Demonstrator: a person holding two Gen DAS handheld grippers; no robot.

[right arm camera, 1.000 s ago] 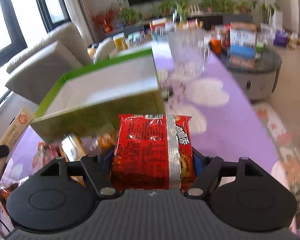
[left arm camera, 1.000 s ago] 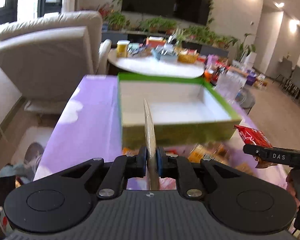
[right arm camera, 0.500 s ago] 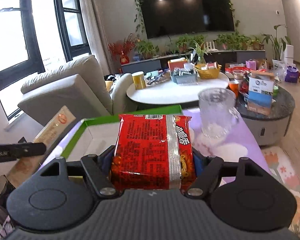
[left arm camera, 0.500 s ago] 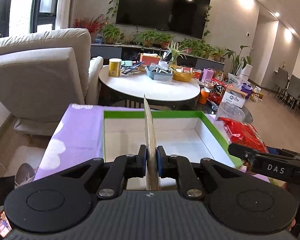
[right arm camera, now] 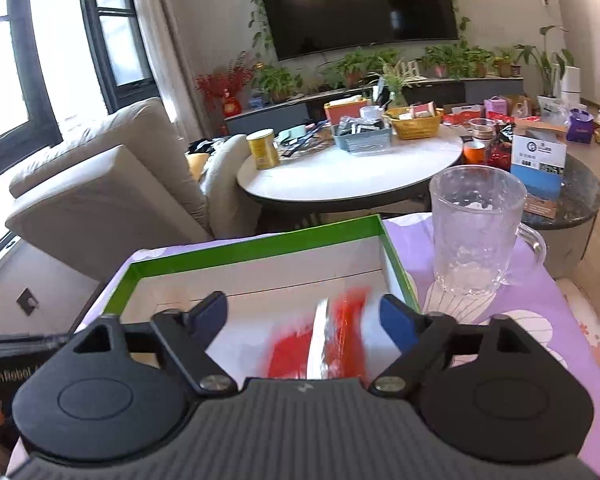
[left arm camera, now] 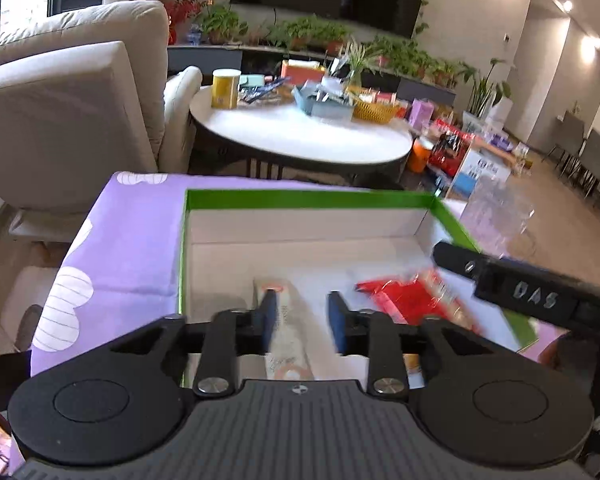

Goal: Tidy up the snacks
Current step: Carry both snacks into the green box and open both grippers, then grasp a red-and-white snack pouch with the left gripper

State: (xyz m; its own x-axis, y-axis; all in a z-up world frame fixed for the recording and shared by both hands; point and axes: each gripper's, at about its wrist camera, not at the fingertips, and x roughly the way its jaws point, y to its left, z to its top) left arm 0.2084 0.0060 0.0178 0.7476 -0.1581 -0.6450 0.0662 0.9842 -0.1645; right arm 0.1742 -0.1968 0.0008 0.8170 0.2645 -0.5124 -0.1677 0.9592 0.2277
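Observation:
A green-rimmed white box [left arm camera: 300, 196] lies on the purple cloth [left arm camera: 132, 240]. My left gripper [left arm camera: 302, 320] hangs over its near part with its jaws opening. A flat beige packet [left arm camera: 290, 336] lies between and below them, close to the left pad, with no pad pressing it. A red snack packet [left arm camera: 408, 300] shows blurred inside the box to the right, under my right gripper's finger [left arm camera: 512, 292]. In the right wrist view my right gripper [right arm camera: 304, 312] stands open over the box [right arm camera: 252, 248]. The red packet [right arm camera: 340, 344] is blurred below the jaws, clear of both pads.
A clear glass mug [right arm camera: 472, 232] stands on the cloth just right of the box. Beyond the table's far edge are a round white table [left arm camera: 300, 136] crowded with items and a beige armchair [left arm camera: 60, 100]. My left gripper [right arm camera: 16, 348] edges into the right wrist view.
Both grippers have come forward over the box. The left jaws have parted and the beige packet, held upright before, has dropped flat. The red packet has left the right jaws.

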